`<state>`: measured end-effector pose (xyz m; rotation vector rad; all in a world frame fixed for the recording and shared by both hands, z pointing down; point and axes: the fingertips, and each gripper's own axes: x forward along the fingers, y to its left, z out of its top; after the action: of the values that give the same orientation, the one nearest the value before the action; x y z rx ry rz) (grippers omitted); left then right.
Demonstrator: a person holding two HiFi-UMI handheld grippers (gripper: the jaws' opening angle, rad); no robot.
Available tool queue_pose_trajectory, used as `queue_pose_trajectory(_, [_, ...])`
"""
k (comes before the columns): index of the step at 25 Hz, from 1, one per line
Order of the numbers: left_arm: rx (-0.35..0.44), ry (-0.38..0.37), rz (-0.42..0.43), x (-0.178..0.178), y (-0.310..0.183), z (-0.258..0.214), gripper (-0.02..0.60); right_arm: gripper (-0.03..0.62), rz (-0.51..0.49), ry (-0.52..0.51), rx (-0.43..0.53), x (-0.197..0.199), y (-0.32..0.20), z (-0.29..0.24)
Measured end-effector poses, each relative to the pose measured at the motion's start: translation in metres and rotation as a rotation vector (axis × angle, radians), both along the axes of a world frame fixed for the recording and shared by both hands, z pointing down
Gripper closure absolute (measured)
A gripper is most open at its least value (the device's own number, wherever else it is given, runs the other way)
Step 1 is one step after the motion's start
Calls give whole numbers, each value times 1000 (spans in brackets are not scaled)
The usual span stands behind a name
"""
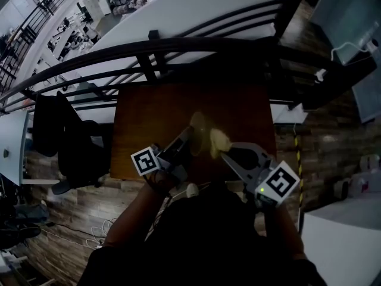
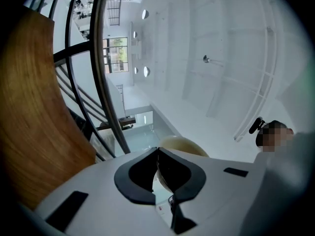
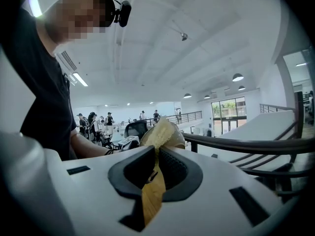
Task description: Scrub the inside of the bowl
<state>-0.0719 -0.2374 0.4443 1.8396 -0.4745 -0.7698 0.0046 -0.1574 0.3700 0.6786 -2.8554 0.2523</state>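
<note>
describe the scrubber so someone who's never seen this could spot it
Find the brown wooden table beside the black railing; two grippers meet over its near half. The scrubber is pinched in the right gripper, next to the cream bowl held by the left gripper. Unlike the smooth, rigid bowl, it is crumpled, soft and yellow.

Bowl [image 2: 179, 142] mostly hidden behind left gripper [image 2: 158, 151]; in head view bowl & yellow scrubber [image 1: 219, 140] blurred, contact btwn them unclear.
</note>
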Motion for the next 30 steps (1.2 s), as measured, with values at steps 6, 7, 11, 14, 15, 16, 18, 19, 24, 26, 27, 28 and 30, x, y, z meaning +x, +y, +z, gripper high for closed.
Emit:
queue_pose_trajectory(6, [-14, -138, 33, 15, -2, 22, 577, 557, 124, 30, -53, 35, -39, 22])
queue_pose_trajectory(7, [-22, -172, 45, 20, 0, 27, 577, 557, 152, 38, -67, 44, -47, 31])
queue_pose_trajectory(11, [5, -363, 96, 45, 2, 49, 577, 557, 241, 86, -133, 79, -71, 76])
queue_pose_trajectory(14, [-13, -450, 90, 54, -9, 67, 577, 557, 281, 126, -186, 100, -83, 105])
queue_pose_trajectory(15, [-29, -481, 84, 56, -14, 76, 577, 557, 292, 135, -203, 107, -86, 113])
queue_pose_trajectory(16, [-47, -520, 77, 58, -18, 87, 577, 557, 300, 141, -219, 113, -88, 120])
queue_pose_trajectory(18, [-79, -603, 69, 65, -25, 108, 577, 557, 308, 149, -247, 127, -92, 133])
queue_pose_trajectory(19, [-89, -630, 70, 70, -28, 117, 577, 557, 310, 156, -260, 134, -94, 140])
queue_pose_trajectory(24, [-134, -690, 107, 99, -46, 157, 577, 557, 313, 189, -310, 160, -106, 173])
queue_pose_trajectory(26, [-146, -730, 112, 109, -54, 171, 577, 557, 310, 193, -331, 169, -113, 184])
queue_pose_trajectory(27, [-156, -748, 114, 114, -57, 178, 577, 557, 308, 195, -346, 175, -115, 190])
queue_pose_trajectory(28, [-168, -765, 115, 119, -60, 186, 577, 557, 307, 199, -364, 181, -117, 197])
queue_pose_trajectory(30, [-184, -801, 115, 129, -67, 201, 577, 557, 305, 208, -392, 194, -123, 210])
